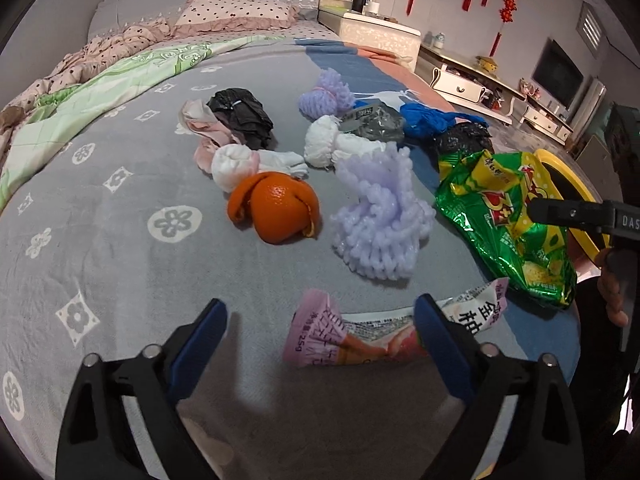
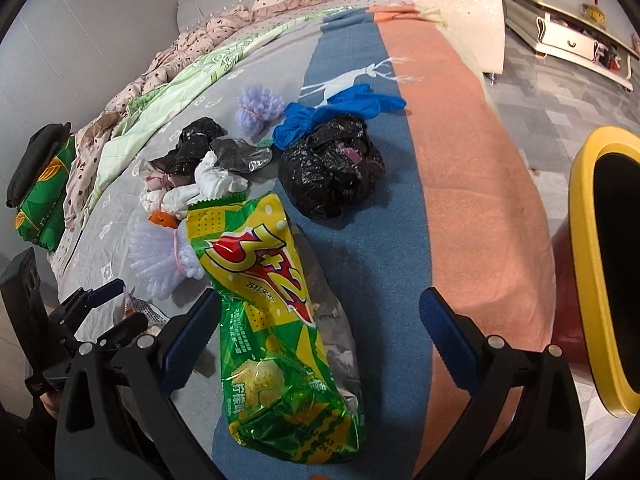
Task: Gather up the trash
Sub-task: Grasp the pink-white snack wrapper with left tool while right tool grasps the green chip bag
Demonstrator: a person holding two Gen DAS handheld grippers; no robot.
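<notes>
1. The left gripper (image 1: 320,320) hangs with its jaws spread wide over a pink snack wrapper (image 1: 344,340) near the bed's near edge. The wrapper lies between the fingers, but the pads do not press on it: nothing is gripped.
2. The right gripper (image 2: 320,320) is likewise released, jaws apart astride the lower part of a green-and-yellow cracker bag (image 2: 276,320), which lies flat on the blue stripe of the blanket (image 2: 460,160).
3. Farther up the bed lie an orange peel (image 1: 274,212), lilac foam netting (image 1: 380,220), white bundles (image 1: 332,148), a blue glove (image 2: 320,116) and a knotted black bag (image 2: 332,168), all untouched.
4. A yellow-rimmed bin (image 2: 592,272) stands off the bed's right edge; what it holds is hidden.
5. Judging from this spread, collecting has barely begun: both first grasps are pending, and every visible piece remains to be carried over.
</notes>
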